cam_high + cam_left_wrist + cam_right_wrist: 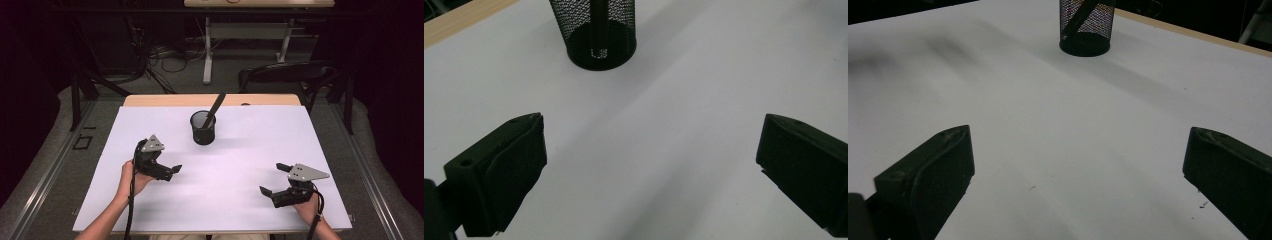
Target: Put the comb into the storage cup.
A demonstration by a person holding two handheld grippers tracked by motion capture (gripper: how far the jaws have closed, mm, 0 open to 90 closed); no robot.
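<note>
A black mesh cup (pixel 203 128) stands upright at the far middle of the white table top (pixel 235 170). A dark pen (pixel 216 106) leans out of it toward the far right. My left gripper (pixel 170 172) hovers near the table's left side, open, and holds nothing. In the left gripper view the mesh cup (pixel 599 31) stands ahead of the wide-apart jaws of that gripper (pixel 652 124). At the near right my right gripper (pixel 272 178) is open and holds nothing. The right gripper view has the cup (pixel 1085 26) far ahead of this gripper (pixel 1079 134).
A wooden strip (pixel 210 100) runs along the table's far edge. Beyond it stand a black chair (pixel 287 74) and another desk's white legs (pixel 208 50), with cables on the floor. Dark metal frames flank the table.
</note>
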